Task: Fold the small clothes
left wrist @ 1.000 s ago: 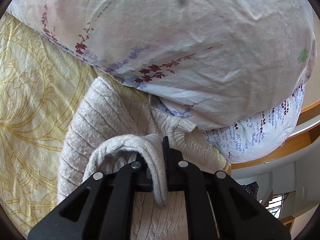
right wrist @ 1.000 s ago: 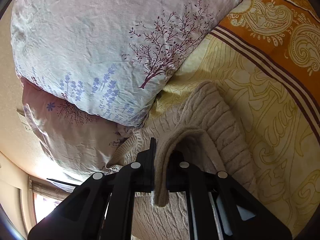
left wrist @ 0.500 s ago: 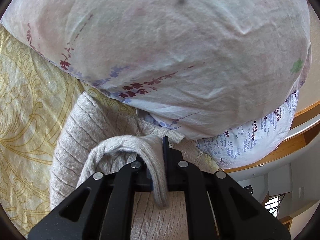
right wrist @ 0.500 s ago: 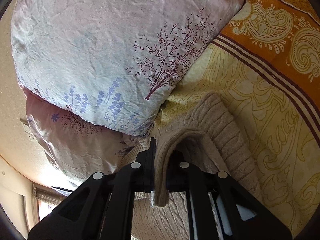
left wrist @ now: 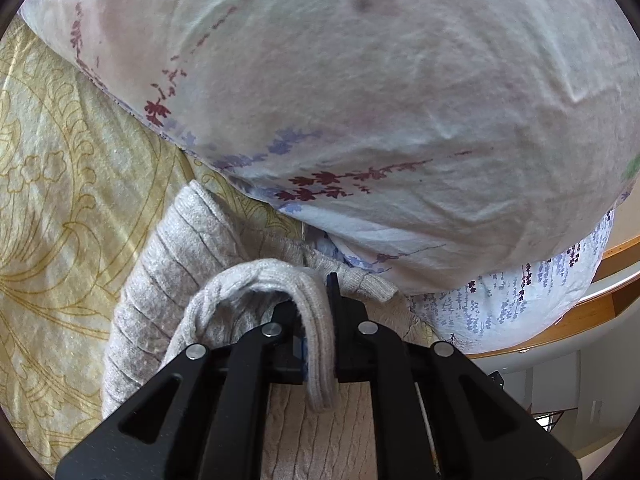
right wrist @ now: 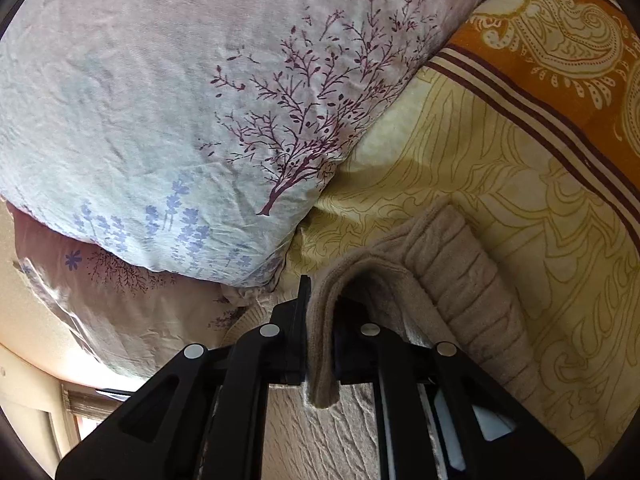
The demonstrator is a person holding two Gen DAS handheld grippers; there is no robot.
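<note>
A beige ribbed knit sweater (left wrist: 176, 264) lies on the yellow patterned bedspread (left wrist: 60, 200), close under a floral pillow. My left gripper (left wrist: 318, 320) is shut on a folded edge of the sweater, which loops over its left finger. In the right wrist view my right gripper (right wrist: 320, 320) is shut on another edge of the same sweater (right wrist: 460, 280), whose ribbed band lies to the right of the fingers. The sweater's body lies under both grippers.
A large white pillow with purple and maroon plant prints (left wrist: 380, 100) fills the space ahead; it also shows in the right wrist view (right wrist: 180, 120), stacked on a second pillow (right wrist: 140, 300). An orange paisley border of the bedspread (right wrist: 560, 40) runs at the right. A wooden bed frame (left wrist: 616, 256) shows behind.
Both grippers stay shut on the sweater. The left view has drawn back a little from the pillow; the right view has shifted slightly, with the pillow sliding left and up.
</note>
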